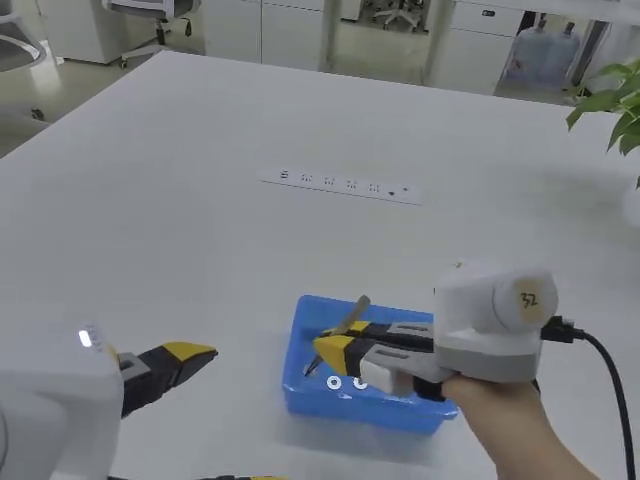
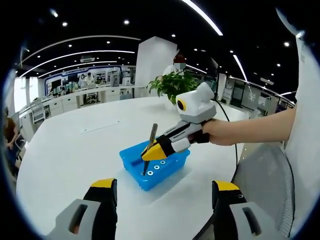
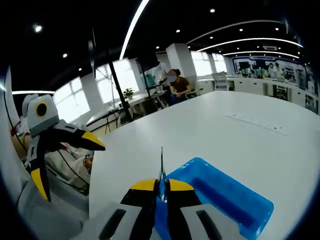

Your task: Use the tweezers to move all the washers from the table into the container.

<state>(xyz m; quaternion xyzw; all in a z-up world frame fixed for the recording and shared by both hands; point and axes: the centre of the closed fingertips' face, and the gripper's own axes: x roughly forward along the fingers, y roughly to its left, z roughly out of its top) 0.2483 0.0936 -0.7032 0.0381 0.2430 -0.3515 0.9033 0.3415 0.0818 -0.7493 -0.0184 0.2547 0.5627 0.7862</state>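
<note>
Blue rectangular plastic container (image 1: 300,322) holds flat ring washers (image 1: 335,383). Right gripper (image 1: 325,345) clamps slim metal tweezers (image 1: 353,313), steeply tilted, tips down inside; left gripper (image 2: 165,184) jaws gape wide.

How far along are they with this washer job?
Done: several washers already lie in the container. In hand: the right gripper holds the tweezers tips-down over it, probably dropping one in. The left gripper hangs open. Left: I cannot tell whether washers remain on the table.
</note>
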